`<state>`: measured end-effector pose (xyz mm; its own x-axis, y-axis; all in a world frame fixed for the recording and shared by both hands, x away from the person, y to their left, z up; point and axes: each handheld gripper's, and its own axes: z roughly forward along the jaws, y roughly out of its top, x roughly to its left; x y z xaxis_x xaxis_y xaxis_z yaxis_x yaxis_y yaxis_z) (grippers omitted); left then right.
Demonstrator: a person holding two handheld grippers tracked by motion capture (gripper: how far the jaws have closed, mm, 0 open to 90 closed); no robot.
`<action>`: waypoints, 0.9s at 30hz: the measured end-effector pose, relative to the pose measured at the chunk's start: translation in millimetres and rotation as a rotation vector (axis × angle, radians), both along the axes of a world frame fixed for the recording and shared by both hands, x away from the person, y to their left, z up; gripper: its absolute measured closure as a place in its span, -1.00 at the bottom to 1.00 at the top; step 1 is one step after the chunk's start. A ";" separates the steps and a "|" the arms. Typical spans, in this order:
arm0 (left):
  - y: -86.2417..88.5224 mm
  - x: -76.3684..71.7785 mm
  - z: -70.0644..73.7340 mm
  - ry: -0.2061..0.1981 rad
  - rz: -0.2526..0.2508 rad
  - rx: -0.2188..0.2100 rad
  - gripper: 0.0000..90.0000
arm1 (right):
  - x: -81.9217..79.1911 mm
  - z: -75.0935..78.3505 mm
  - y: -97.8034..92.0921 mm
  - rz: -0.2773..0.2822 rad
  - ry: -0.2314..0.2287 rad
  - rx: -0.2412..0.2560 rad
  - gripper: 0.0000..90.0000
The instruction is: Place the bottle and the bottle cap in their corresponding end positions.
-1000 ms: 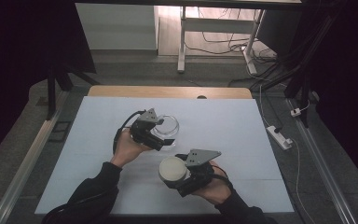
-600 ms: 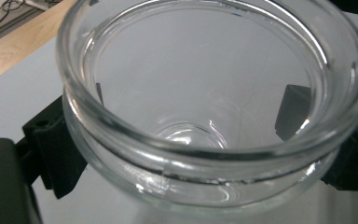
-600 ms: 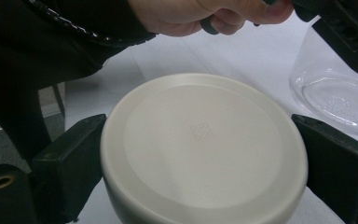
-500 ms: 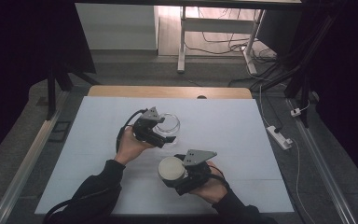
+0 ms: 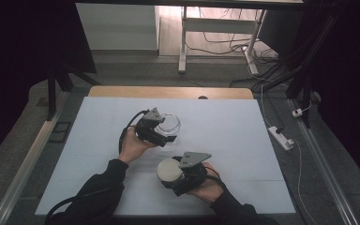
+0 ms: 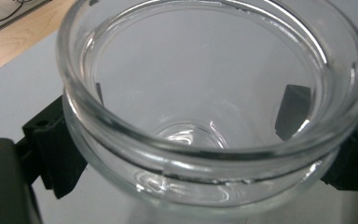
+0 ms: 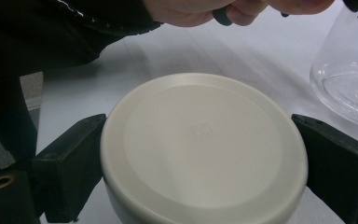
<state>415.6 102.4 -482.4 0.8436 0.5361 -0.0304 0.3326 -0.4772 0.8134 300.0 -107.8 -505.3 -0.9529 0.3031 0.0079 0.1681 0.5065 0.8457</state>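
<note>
- The table (image 5: 243, 117) is covered with a white sheet, and a strip of bare wood shows along its far edge.
- Wide bare sheet lies to the left, to the right and on the far side of both hands, with less of it toward the near edge where the forearms come in.
- The left gripper (image 5: 166, 137) sits near the middle of the table, and the right gripper (image 5: 168, 177) is nearer the person and a little to the right.
- The two grippers are near each other but apart, with a narrow gap of sheet between them.
- Off the table to the right, a white power strip (image 5: 281, 137) lies on the floor, well apart from the work.
- The left gripper is clamped on a glass jar (image 6: 214, 102), its black jaws pressing the outside wall below the rim on both sides.
- The jar is clear, round and wide-mouthed, with a thick rolled lip, and it looks empty.
- In the right gripper view the jar's base seems to rest on the sheet just beyond the lid.
- The right gripper is closed on a lid (image 7: 203, 149), one jaw at each side of its edge.
- The lid is a cream, smooth, round disc with a faint mark at its centre, held low over the sheet.
</note>
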 end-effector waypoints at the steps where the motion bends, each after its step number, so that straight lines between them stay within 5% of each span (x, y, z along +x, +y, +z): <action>1: -0.3 0.5 -1.0 -0.004 0.003 0.001 -0.83 | 0.5 -1.5 0.1 -0.002 0.000 -0.003 -0.84; 27: -7.1 9.1 -22.6 -0.009 0.018 0.021 -0.83 | 12.4 -32.7 11.5 0.000 0.038 -0.128 -0.84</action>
